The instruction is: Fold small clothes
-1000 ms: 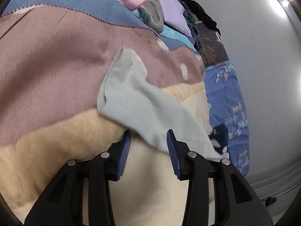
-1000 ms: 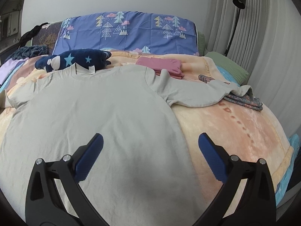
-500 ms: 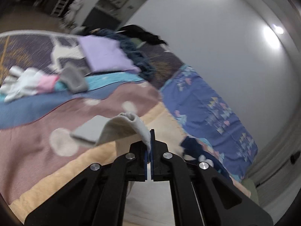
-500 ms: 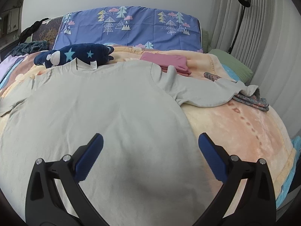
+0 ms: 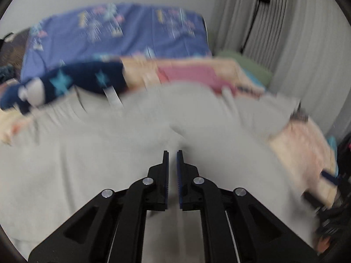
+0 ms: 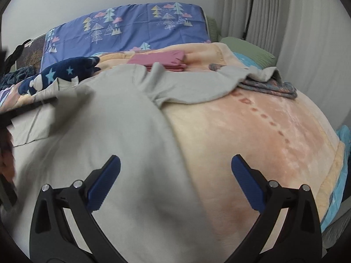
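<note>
The grey T-shirt [image 6: 114, 131] lies spread flat on the peach blanket [image 6: 252, 131] of the bed, its collar toward the purple tree-print pillow [image 6: 131, 28] and one sleeve reaching across to a folded grey-blue cloth [image 6: 269, 86]. The left claw [image 5: 172, 153] hovers over the shirt's middle, jaws opening from a narrow gap with nothing between them. The right claw [image 6: 175, 160] stands wide open and empty above the shirt's edge nearest the bare blanket
</note>
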The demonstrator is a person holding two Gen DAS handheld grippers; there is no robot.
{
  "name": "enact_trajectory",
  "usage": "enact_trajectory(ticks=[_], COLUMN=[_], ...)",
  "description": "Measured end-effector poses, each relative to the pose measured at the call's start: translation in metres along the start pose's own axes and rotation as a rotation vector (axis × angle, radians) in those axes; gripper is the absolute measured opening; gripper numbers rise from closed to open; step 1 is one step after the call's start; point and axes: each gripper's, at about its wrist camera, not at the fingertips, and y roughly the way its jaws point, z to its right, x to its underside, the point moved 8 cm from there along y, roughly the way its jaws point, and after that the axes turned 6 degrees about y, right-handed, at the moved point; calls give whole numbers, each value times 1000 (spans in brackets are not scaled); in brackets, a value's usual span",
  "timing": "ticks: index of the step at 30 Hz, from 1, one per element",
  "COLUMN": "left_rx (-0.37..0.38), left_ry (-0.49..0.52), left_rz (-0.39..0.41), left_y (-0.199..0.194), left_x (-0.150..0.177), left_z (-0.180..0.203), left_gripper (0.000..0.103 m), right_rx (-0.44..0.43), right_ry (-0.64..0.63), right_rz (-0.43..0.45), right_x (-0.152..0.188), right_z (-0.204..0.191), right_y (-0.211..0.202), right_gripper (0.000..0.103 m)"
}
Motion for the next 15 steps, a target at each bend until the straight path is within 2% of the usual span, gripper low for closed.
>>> enact_trajectory(ticks=[2,3,4,6,7,9,11,13,15], left_rx=[13,22,27,40,51,54,41,47,37], left_ry=[-4,-21,-44,-73,-80,-75,-66,-79,-96], left_rz=[-54,-57,-36,0,5,-3,-20,-18,-13], left_y=[12,11,6,-2,-5,-6,-9,-20,-30], left_x=[12,13,12,9,9,11,10,13,15], left_z=[0,-4,-7,-11,-13,-13,-14,-17,-25], left_gripper=[11,15,18,32,32,32,32,32,32], right_rx=[-11,-35,-64,-149,-187,-264,-365,-512,-603], right_ry=[12,24,35,52,48,21,-4,-17,-13], right_rz=[-2,-16,-31,-48,-43,-43,-74,-140,-212], right_x=[-1,-2,-3,-10,-15,-29,-40,-51,-57], right_z=[7,9,9,-2,-9,-27,-49,-78,-104], right_y=[2,5,8,14,15,20,26,36,52], right_gripper=[101,101,101,101,98,84,63,52,52])
